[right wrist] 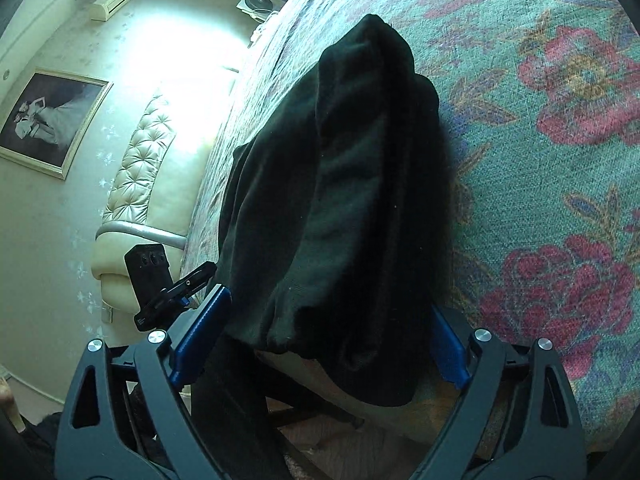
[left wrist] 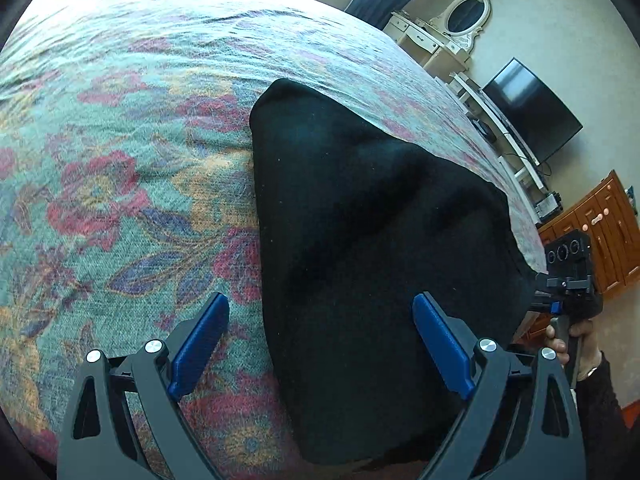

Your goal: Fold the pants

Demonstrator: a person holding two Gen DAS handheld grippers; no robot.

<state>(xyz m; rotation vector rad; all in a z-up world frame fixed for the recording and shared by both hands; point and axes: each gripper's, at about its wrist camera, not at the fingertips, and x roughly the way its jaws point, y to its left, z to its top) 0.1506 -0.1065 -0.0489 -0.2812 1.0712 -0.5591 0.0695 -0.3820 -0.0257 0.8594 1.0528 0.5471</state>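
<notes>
With black pants (left wrist: 360, 240) folded in a bundle at the bed's (left wrist: 120, 160) near edge, both tongs, left (left wrist: 320, 344) and right (right wrist: 324, 340), gaping empty: best smooth creases, square edges before regripping.

The pants (left wrist: 360, 240) lie on the bed (left wrist: 120, 160), near its right edge — one end hangs over the near edge. Left of the pants, only bedspread. Right of the pants, past the bed's edge, stand a television (left wrist: 532, 112) and, farther back, a dresser (left wrist: 436, 36).
</notes>
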